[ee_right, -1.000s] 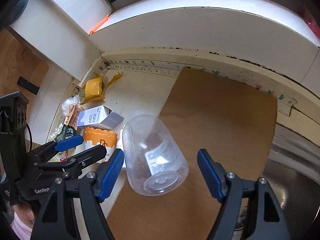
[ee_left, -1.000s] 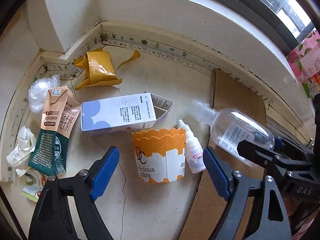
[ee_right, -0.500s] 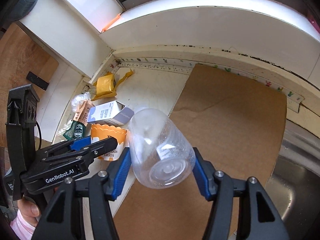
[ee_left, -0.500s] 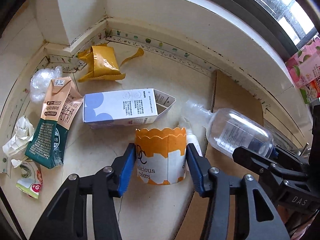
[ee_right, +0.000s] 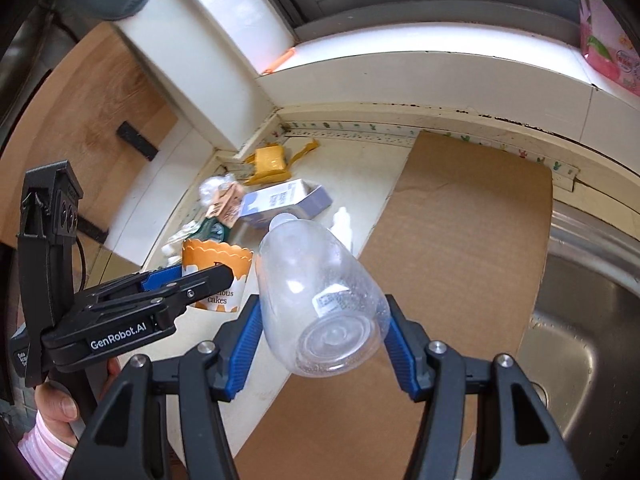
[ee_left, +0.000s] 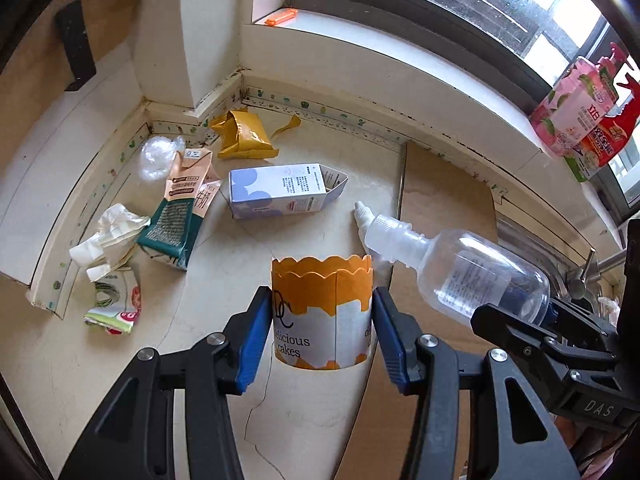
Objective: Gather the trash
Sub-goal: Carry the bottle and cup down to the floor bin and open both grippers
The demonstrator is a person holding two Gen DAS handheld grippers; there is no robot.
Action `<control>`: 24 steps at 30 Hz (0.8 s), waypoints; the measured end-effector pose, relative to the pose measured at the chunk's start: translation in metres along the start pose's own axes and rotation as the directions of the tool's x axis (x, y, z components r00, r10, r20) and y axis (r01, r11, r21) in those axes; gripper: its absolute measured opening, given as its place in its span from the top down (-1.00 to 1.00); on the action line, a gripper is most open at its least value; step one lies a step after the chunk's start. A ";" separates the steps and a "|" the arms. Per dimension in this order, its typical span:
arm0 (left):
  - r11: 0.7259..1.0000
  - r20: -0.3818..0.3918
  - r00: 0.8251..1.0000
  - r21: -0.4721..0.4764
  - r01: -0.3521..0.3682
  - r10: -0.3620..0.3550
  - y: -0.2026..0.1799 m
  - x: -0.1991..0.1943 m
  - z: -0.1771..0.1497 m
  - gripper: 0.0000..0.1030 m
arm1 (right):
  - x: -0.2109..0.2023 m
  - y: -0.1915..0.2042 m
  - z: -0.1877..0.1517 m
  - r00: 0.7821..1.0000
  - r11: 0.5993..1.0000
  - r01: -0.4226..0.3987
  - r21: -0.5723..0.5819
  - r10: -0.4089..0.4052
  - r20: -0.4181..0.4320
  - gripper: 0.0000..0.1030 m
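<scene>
My left gripper [ee_left: 322, 334] is shut on an orange-and-white paper cake cup [ee_left: 322, 312], held upright above the counter; the same cup [ee_right: 218, 276] shows in the right wrist view. My right gripper [ee_right: 322, 340] is shut on the base of a clear plastic bottle [ee_right: 320, 300], lifted and tilted, neck pointing away. That bottle [ee_left: 472, 268] hangs just right of the cup in the left wrist view. On the counter lie a small white dropper bottle [ee_left: 362, 216], a blue-and-white carton [ee_left: 286, 190], a green-and-tan milk carton [ee_left: 180, 208] and a yellow wrapper [ee_left: 244, 136].
Crumpled white paper [ee_left: 108, 236], a clear plastic wad [ee_left: 156, 156] and a small printed wrapper [ee_left: 114, 304] lie at the left by the wall. A cardboard sheet [ee_right: 460, 240] covers the counter beside a steel sink [ee_right: 580, 320]. A pink packet [ee_left: 580, 112] stands on the windowsill.
Both grippers went from open to shut, the left on the cake cup, the right on the clear bottle. Both then rose and drew back from the counter with their loads.
</scene>
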State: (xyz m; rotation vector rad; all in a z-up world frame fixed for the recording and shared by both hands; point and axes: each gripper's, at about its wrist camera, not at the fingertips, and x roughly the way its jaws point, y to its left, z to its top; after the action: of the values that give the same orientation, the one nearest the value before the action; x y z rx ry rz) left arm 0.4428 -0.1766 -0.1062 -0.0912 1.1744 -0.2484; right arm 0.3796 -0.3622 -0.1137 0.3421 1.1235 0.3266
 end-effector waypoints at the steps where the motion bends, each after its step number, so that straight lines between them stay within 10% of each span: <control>1: 1.000 0.004 1.000 0.002 0.001 -0.001 0.002 -0.007 -0.005 0.05 | -0.004 0.006 -0.005 1.000 1.000 0.001 -0.003 -0.001 0.006 -0.13; 24: 0.986 0.047 0.995 0.145 0.086 -0.093 0.122 -0.189 -0.222 0.05 | -0.087 0.214 -0.237 0.989 0.996 0.090 0.026 -0.093 0.112 -0.13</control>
State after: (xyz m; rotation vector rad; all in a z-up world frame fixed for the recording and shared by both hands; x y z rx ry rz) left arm 0.1873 -0.0003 -0.0461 -0.0247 1.0973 -0.4064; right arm 0.1113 -0.1821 -0.0448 0.3222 1.0284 0.2123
